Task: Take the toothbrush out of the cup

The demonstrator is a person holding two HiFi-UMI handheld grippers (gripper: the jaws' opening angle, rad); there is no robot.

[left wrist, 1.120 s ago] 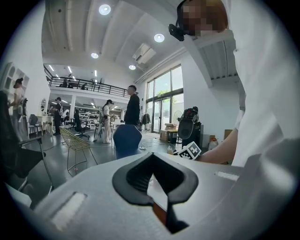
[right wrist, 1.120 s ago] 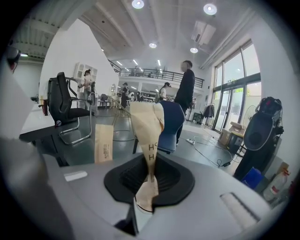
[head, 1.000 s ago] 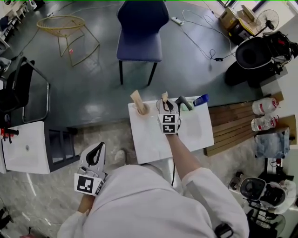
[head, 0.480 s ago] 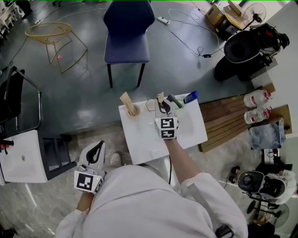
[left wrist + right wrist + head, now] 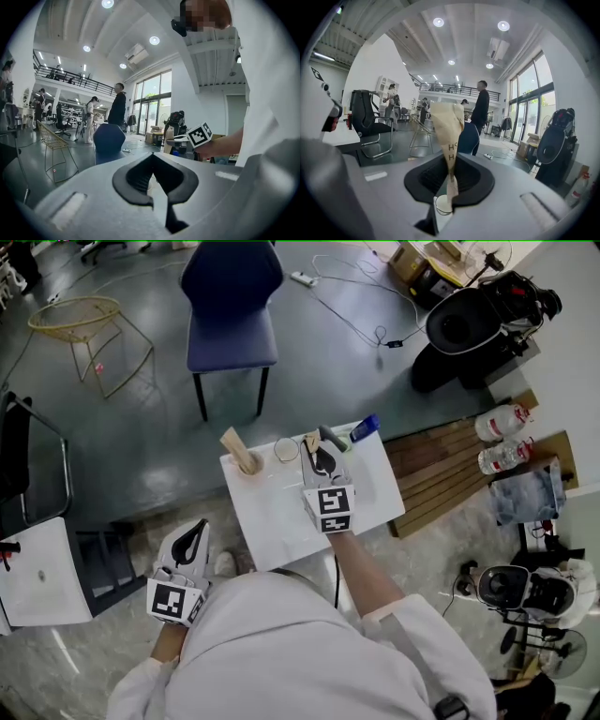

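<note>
Now that the right tongs (image 5: pixel 319 448) have risen from the worktop (image 5: pixel 281 512), the paper-wrapped toothbrush (image 5: pixel 449 136) is being held clamped in them, apparently clear of the cup (image 5: pixel 286 450). The left tongs (image 5: pixel 153 180) are being kept clenched and empty, well aside.

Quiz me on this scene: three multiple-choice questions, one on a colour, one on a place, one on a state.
1. The chair beyond the table is: A blue; B red; C yellow.
2. The left gripper is: A over the table; B beside the person; C on the chair.
3. The right gripper's jaws are: A wide open; B shut on the wrapped toothbrush; C shut on a spoon.
A, blue seat; B, it hangs off the table; B, they pinch the wrapper.
</note>
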